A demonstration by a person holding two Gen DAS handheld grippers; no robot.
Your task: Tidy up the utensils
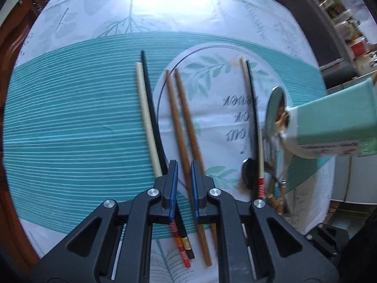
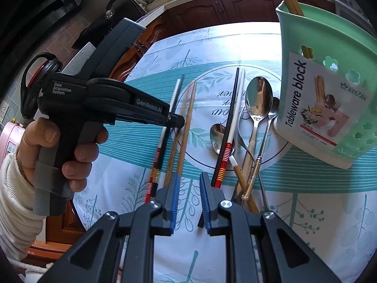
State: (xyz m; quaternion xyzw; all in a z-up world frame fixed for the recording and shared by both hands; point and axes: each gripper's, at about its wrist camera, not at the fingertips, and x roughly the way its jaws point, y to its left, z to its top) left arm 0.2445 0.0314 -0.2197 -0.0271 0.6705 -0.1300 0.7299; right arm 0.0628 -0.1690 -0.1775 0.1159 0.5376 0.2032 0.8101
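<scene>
Three pairs of chopsticks lie side by side on the tablecloth: a white and black pair point(image 1: 147, 113), a brown wooden pair point(image 1: 181, 118) and a black and white pair with red-striped ends point(image 2: 232, 127). Beside them lie several metal spoons point(image 2: 258, 99) with crossed handles. A green tableware holder point(image 2: 292, 37) stands tilted at the right with one yellowish stick in it. My left gripper point(image 1: 183, 165) is open low over the wooden pair, one stick passing under the gap. My right gripper point(image 2: 189, 176) is open and empty, near the striped ends.
A hand in a white sleeve point(image 2: 77, 151) holds the left gripper body point(image 2: 106, 108) over the table's left side. The teal and white tablecloth point(image 1: 70, 129) covers the table. Dark wooden cabinets point(image 2: 212, 7) stand beyond the far edge. Shelves of jars point(image 1: 348, 30) are at the right.
</scene>
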